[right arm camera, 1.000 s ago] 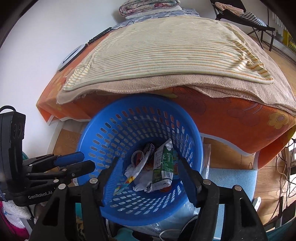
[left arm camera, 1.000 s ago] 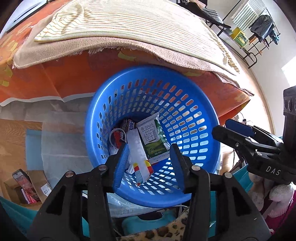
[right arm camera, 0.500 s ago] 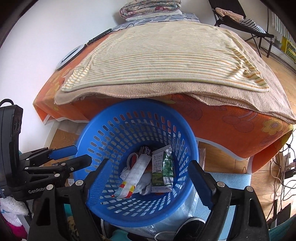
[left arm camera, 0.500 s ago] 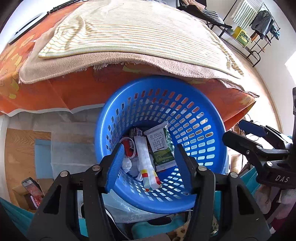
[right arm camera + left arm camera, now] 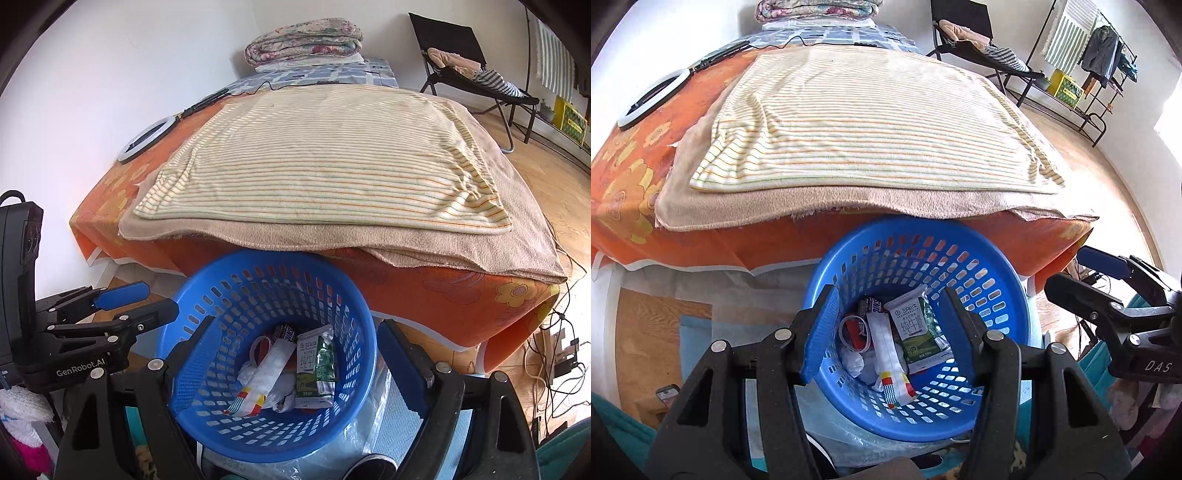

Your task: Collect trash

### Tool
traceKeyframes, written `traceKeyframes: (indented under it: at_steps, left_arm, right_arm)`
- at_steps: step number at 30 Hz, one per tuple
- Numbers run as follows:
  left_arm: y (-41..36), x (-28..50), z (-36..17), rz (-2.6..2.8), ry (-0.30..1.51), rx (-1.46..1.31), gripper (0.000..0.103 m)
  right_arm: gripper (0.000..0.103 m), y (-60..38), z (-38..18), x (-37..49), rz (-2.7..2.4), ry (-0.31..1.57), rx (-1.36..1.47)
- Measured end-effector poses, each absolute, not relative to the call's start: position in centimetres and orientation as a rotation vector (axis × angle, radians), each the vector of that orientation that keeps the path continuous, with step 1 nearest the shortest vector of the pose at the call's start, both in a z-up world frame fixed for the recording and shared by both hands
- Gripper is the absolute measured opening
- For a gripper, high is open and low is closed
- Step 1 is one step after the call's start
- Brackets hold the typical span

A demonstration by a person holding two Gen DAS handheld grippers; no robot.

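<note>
A blue plastic basket (image 5: 982,277) (image 5: 229,295) stands on the floor against the bed. Inside lie a green-and-white milk pouch (image 5: 916,332) (image 5: 314,365), a long white wrapper (image 5: 886,350) (image 5: 267,369) with a red and yellow end, a red-and-white tape ring (image 5: 851,332) and crumpled tissue (image 5: 855,363). My left gripper (image 5: 889,314) hangs open above the basket, nothing between its blue pads. My right gripper (image 5: 295,332) is open wider over the same basket, also empty. Each gripper shows in the other's view: the right gripper (image 5: 1104,284), the left gripper (image 5: 129,302).
The bed (image 5: 701,251) has an orange flowered sheet, a beige blanket and a striped towel (image 5: 871,122). A ring light (image 5: 652,99) lies on it. A folding chair (image 5: 461,62) and clothes rack (image 5: 1082,74) stand behind. Cables (image 5: 554,354) trail on the floor at right.
Both grippers have risen and drawn back from the basket, and their jaws stand wider. The wrapper and pouch stay in the basket. More of the bed shows now.
</note>
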State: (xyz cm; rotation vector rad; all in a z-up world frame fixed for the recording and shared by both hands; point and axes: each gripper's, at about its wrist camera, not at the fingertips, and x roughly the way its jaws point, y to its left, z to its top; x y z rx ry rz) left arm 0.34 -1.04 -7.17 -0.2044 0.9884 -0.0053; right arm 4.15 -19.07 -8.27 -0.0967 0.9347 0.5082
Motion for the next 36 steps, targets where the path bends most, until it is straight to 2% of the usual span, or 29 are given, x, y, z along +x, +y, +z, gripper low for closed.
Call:
traceKeyframes:
  at_steps: [3,6,11,12,15,19,27,36]
  left_arm:
    - [-1.1,0.3,-5.9,0.008,0.973,-0.199,0.058]
    - [-1.2,0.1,-4.3,0.013,0.932,-0.19,0.07]
    - [-1.7,0.0,-1.0,-0.003,0.851,-0.175,0.07]
    - [-1.7,0.0,-0.3,-0.007,0.836,-0.175,0.072]
    - [-1.9,-0.2,1.7,-0.014,0.786,-0.177,0.089]
    - [-2.1,-0.5,4.2,0.031,0.72,-0.155,0.101]
    - [-2.1,-0.9,7.0,0.031,0.661,-0.151,0.101]
    - [-1.8,-1.1,7.6,0.05,0.646,-0.166,0.102]
  right_arm:
    - [0.088,-19.1,-7.3,4.0,0.516,0.919,-0.091]
    - [0.088,-19.1,-6.2,3.8,0.525,0.893,-0.086]
    - [0.09,-19.4,-3.9,3.3,0.54,0.841,-0.067]
    - [0.092,-19.5,-3.3,3.2,0.542,0.826,-0.061]
    - [0.099,-19.9,-1.5,3.0,0.548,0.773,-0.044]
    - [0.103,-20.3,0.8,3.0,0.554,0.707,-0.025]
    - [0.103,-20.7,3.1,3.3,0.555,0.652,-0.02]
    - [0.103,-21.3,3.8,3.7,0.549,0.638,0.005]
